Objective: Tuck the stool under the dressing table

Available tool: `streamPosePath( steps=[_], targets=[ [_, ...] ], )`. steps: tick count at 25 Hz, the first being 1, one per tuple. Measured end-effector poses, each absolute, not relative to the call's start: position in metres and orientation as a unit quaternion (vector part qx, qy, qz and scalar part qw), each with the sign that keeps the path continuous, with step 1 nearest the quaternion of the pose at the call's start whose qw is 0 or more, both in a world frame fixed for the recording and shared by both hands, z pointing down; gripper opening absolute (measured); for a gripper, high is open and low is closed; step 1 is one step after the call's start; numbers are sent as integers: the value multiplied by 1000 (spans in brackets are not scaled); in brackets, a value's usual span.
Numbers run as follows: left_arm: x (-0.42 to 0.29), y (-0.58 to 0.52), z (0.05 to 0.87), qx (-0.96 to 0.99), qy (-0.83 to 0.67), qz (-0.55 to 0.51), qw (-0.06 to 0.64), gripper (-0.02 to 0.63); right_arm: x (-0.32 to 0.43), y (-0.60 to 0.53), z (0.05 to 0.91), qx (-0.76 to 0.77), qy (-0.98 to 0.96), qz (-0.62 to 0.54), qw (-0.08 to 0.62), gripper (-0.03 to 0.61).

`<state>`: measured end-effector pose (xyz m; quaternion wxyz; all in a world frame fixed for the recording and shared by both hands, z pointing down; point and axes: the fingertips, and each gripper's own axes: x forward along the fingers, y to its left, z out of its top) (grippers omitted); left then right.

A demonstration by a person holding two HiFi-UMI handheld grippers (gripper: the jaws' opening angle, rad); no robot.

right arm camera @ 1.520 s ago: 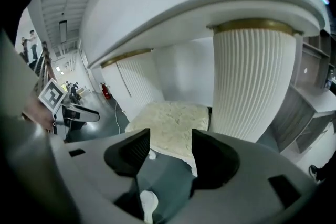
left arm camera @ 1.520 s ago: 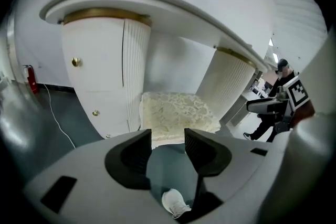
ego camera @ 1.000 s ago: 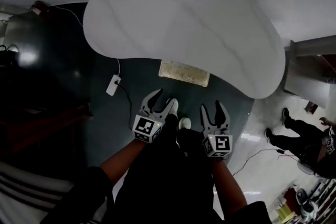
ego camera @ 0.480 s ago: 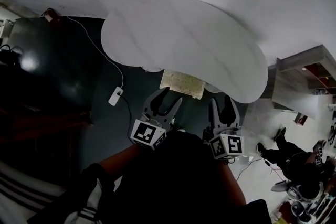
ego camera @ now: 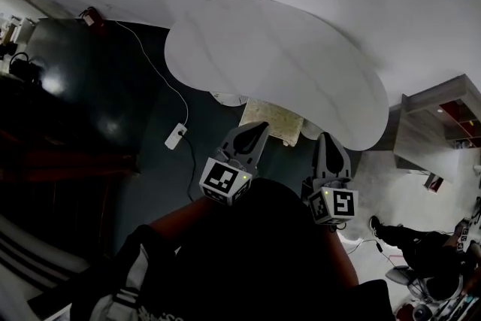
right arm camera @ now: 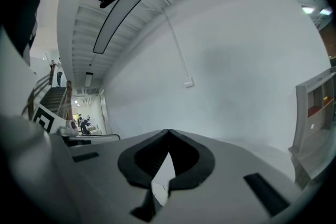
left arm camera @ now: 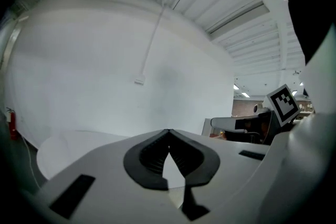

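Both grippers are held up in front of the body. The left gripper (ego camera: 255,133) has just been closing its jaws, and its own view shows them pressed tip to tip with nothing between them, only the white wall (left arm camera: 105,71) beyond. Same story for the right gripper (ego camera: 331,143): jaws just closed, tips meeting, empty.

The stool (ego camera: 270,119) shows its pale, mottled seat at the near edge of the dressing table (ego camera: 278,60), with its far side under the white kidney-shaped top. How deep it sits I can't quite tell from up here, as the light is poor.

In the head view the left gripper's tips line up with the seat's near-left corner, and the right gripper sits off the seat's right side.

Out left, a white power strip (ego camera: 176,135) lies on the dark floor (ego camera: 105,86), and its cable (ego camera: 148,60) runs back toward the wall. A person's legs (ego camera: 409,237) show at lower right.
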<state>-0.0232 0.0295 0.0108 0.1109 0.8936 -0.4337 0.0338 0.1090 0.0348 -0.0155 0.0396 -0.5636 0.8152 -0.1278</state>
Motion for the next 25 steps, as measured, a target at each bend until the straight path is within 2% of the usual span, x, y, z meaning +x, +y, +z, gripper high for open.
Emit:
streamPosePath(
  steps=[7,25],
  targets=[
    [-17,42,11,887,-444,33,120,15,123,50,-23,-580,811,-79,5,37],
    [24,96,-1,884,-457,52,81,15,150,106,-33,-580,812,-55,15,35]
  ],
)
